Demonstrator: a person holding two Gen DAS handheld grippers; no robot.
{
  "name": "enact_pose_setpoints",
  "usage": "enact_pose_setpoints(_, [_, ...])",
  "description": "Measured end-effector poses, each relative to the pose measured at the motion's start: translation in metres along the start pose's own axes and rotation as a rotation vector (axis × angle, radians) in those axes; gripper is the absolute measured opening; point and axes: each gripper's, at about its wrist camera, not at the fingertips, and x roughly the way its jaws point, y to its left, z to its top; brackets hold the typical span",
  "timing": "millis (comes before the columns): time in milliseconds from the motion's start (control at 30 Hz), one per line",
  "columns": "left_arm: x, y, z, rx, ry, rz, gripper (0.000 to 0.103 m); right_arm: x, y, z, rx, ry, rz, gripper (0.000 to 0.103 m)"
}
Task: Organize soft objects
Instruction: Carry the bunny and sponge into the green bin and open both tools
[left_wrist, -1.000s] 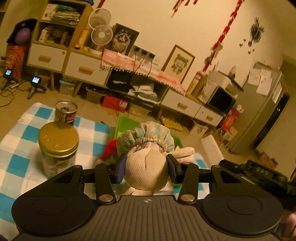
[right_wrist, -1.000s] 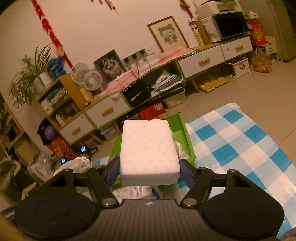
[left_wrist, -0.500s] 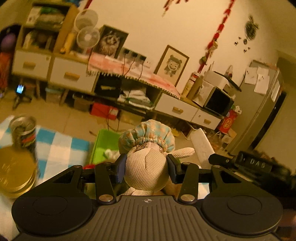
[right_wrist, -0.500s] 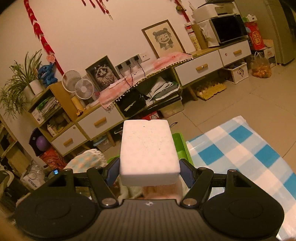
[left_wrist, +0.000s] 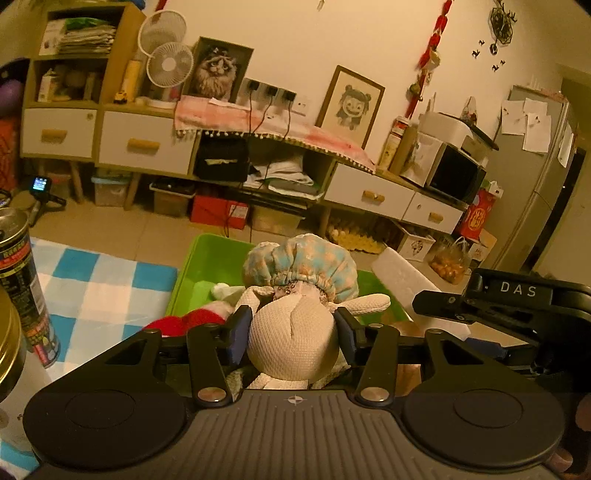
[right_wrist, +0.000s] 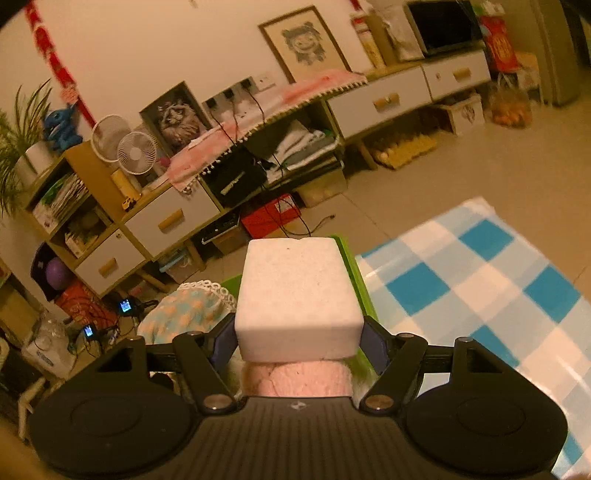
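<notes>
Both grippers have carried their loads away from the jar side and lower toward the green bin (left_wrist: 192, 273), which now fills more of the left wrist view; the gold-lidded jar (left_wrist: 9, 343) and the tall can (left_wrist: 22, 284) have slid to the far left edge. Left gripper (left_wrist: 293, 332): jaws opening, plush doll (left_wrist: 293, 343) between them; left pad shows a sliver of gap, right pad looks at the doll's cheek, contact uncertain. Doll's bonnet (left_wrist: 301, 264), blue with peach spots, sits above the bin's interior. Inside the bin: a red soft item (left_wrist: 173, 323) and a small white piece (left_wrist: 223, 291) near the left wall. Right gripper (right_wrist: 298, 341): blue pads pressed on both sides of the white sponge block (right_wrist: 297, 295), block held level. Under it a pink knitted roll (right_wrist: 295, 378); whether touching the sponge, cannot tell. Bin's green rim (right_wrist: 352, 273) just behind the sponge's right side. Bonnet visible to the sponge's left in the right wrist view. Checkered blue-and-white cloth (right_wrist: 480, 280) covers the surface to the right. Right gripper body also appears at the right of the left wrist view, sponge beside it.
</notes>
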Motion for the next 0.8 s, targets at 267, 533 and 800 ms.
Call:
enact_pose_setpoints(267, [-0.010, -0.004, 0.007, 0.004, -0.050, -0.006, 0.066, -0.009, -0.003, 0.004, 0.038, -0.017, 0.022, 0.055])
enact_pose_setpoints(533, [-0.018, -0.009, 0.006, 0.039, -0.051, 0.008, 0.078, -0.019, -0.012, 0.012, 0.105, -0.036, 0.040, 0.059])
enact_pose_setpoints(800, [-0.039, -0.004, 0.004, 0.055, -0.035, 0.021, 0.088, -0.040, -0.012, 0.005, 0.074, -0.044, 0.006, 0.064])
